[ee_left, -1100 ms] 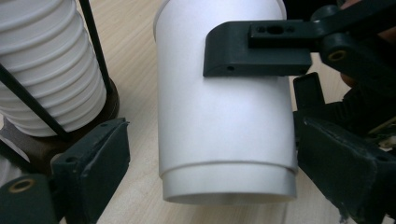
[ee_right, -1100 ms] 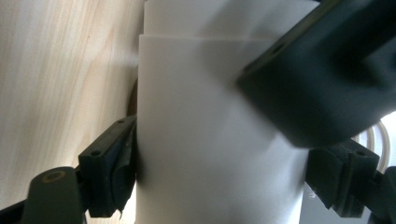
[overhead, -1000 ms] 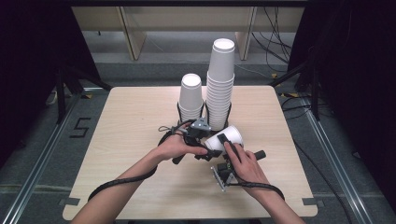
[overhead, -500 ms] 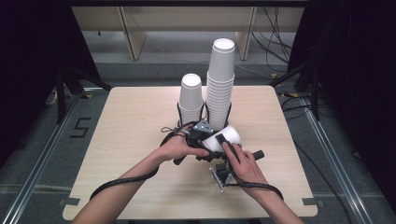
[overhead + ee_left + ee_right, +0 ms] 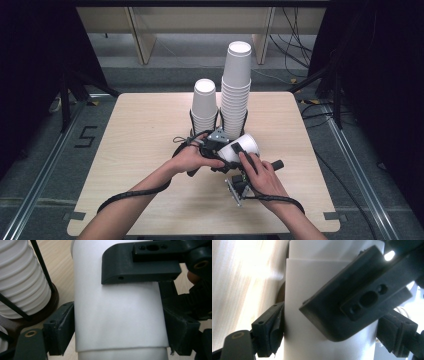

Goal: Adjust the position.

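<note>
A white paper cup lies on its side above the table's middle, held between both hands. A seam shows a second cup nested in it. My left gripper comes from the left. Its jaws have just been closing, and its pads now press the cup's sides. My right gripper reaches up from below. Its jaws have just been opening, with the cup between them and its pads still against it. Each gripper's jaw crosses the other's view.
Two stacks of white cups stand in black wire holders behind the hands: a short stack and a tall stack. The short stack's ribbed side is close on the left. The wooden table has bare room left and right.
</note>
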`<state>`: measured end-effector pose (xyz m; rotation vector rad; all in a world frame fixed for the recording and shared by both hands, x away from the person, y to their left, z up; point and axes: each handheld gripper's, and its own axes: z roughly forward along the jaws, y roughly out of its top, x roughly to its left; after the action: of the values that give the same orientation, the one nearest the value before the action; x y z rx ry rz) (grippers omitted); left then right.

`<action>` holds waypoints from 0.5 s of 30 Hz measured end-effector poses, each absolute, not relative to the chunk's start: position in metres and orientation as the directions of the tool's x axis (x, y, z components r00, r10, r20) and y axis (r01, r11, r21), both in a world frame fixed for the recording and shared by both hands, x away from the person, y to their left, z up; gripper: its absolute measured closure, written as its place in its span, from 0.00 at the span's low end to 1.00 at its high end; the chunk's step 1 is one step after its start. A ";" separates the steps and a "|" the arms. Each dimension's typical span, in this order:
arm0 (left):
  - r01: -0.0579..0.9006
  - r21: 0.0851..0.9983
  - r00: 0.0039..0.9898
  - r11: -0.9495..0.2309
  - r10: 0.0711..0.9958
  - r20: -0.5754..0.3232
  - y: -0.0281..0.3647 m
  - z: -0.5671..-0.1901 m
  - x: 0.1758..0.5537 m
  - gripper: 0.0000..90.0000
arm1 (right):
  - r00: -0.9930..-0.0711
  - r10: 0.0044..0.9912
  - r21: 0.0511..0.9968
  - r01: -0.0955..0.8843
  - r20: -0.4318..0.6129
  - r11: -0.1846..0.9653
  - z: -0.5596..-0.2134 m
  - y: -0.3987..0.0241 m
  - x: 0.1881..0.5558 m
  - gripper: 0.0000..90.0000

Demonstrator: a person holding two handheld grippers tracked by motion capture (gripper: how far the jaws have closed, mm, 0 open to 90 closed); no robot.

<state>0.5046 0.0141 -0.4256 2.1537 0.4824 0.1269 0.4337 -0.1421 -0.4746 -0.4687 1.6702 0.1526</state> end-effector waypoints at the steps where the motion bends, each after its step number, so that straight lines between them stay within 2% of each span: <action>1: 0.291 0.803 0.919 -0.521 0.387 -0.082 0.014 -0.426 0.504 0.23 | -0.130 -0.174 -0.119 -0.352 -0.976 0.928 -0.478 -0.144 0.432 0.19; 7: 0.286 0.805 0.918 -0.520 0.389 -0.076 0.015 -0.427 0.504 0.23 | -0.132 -0.213 -0.153 -0.364 -0.968 0.919 -0.478 -0.144 0.433 0.17; 9: 0.288 0.812 0.915 -0.508 0.395 -0.078 0.015 -0.427 0.505 0.23 | -0.092 -0.255 -0.198 -0.407 -0.962 0.892 -0.474 -0.141 0.435 0.15; 12: 0.287 0.818 0.914 -0.499 0.399 -0.078 0.015 -0.427 0.505 0.23 | -0.089 -0.248 -0.191 -0.410 -0.965 0.892 -0.474 -0.141 0.435 0.10; 13: 0.283 0.819 0.913 -0.500 0.401 -0.071 0.016 -0.427 0.505 0.24 | -0.141 -0.199 -0.135 -0.369 -0.970 0.920 -0.478 -0.142 0.432 0.06; 15: 0.280 0.821 0.912 -0.497 0.404 -0.066 0.016 -0.427 0.505 0.24 | -0.140 -0.201 -0.137 -0.371 -0.969 0.919 -0.478 -0.142 0.432 0.05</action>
<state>0.5054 0.0162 -0.4274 2.1228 0.4882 0.1659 0.4321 -0.1419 -0.4777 -0.4360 1.7240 0.1546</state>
